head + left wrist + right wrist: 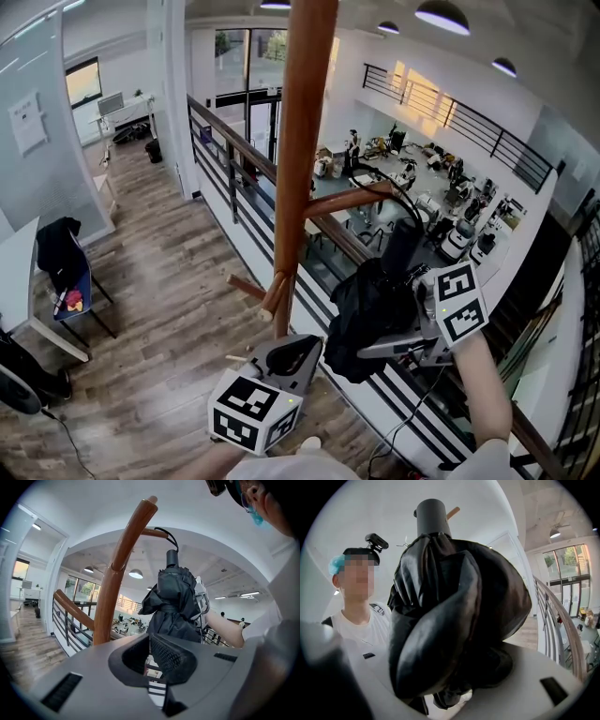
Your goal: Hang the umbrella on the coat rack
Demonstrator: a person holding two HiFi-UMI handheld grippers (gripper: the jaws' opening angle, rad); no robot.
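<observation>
A tall wooden coat rack pole rises in front of me, with a curved peg branching to the right. A folded black umbrella hangs upright beside the pole. Its thin strap loop lies over that peg. My right gripper is shut on the umbrella's bundled fabric from the right. In the right gripper view the umbrella fills the frame and hides the jaws, its handle pointing up. My left gripper is shut and holds nothing, just in front of the pole's lower part. From the left gripper view the umbrella hangs right of the pole.
A second short peg sticks out to the left, low on the pole. A railing with dark bars runs behind the rack, over a lower floor full of equipment. At far left, on the wood floor, stands a desk with a chair.
</observation>
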